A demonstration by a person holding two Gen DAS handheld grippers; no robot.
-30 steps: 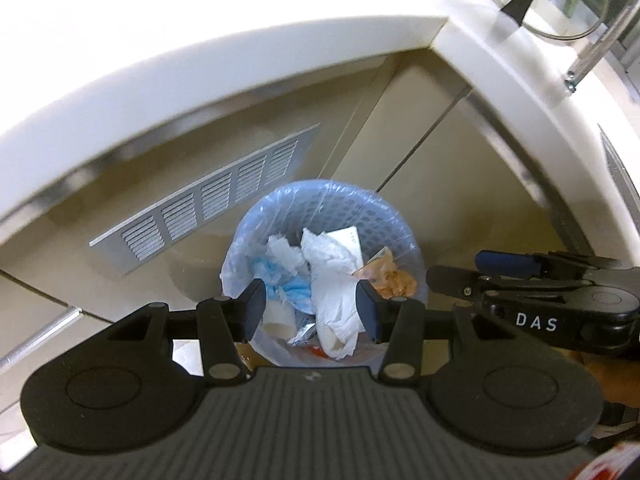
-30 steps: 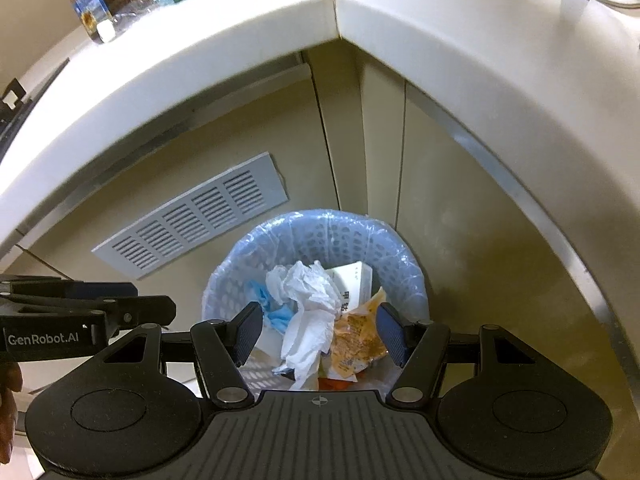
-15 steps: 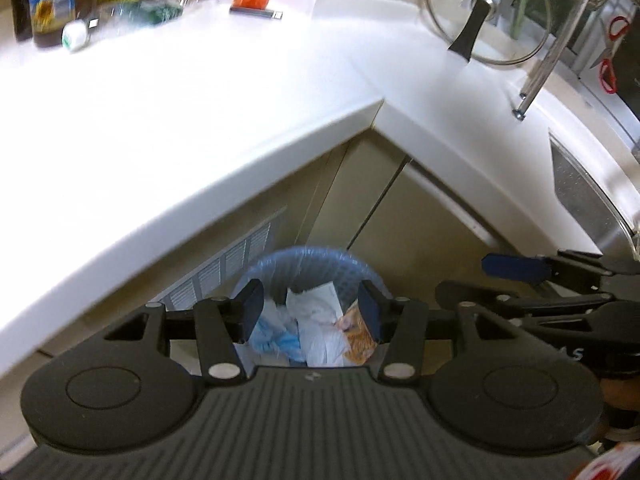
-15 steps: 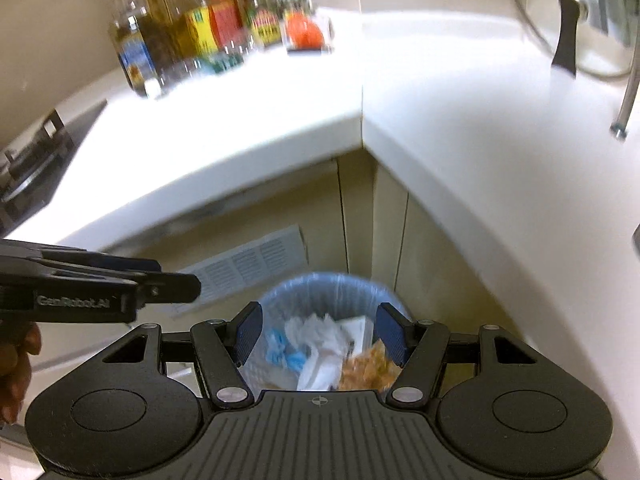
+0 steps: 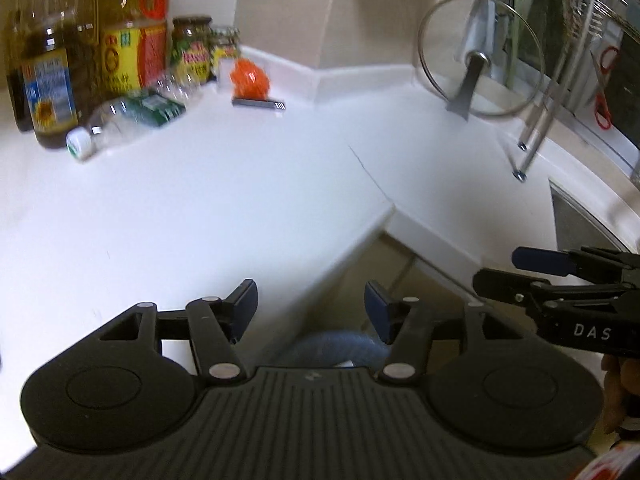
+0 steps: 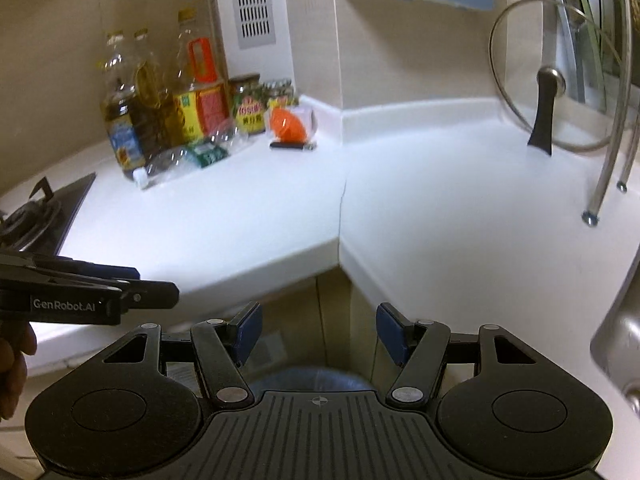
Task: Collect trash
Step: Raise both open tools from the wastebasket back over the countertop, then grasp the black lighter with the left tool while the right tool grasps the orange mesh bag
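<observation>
Below both sets of tongs, the blue-lined trash bin shows only its rim, tucked under the white tabletop corner. The left tongs have just been opening and hold nothing; the right tongs stand moderately wide, also empty. Beyond them, a plastic bottle lies beside an orange wrapper.
</observation>
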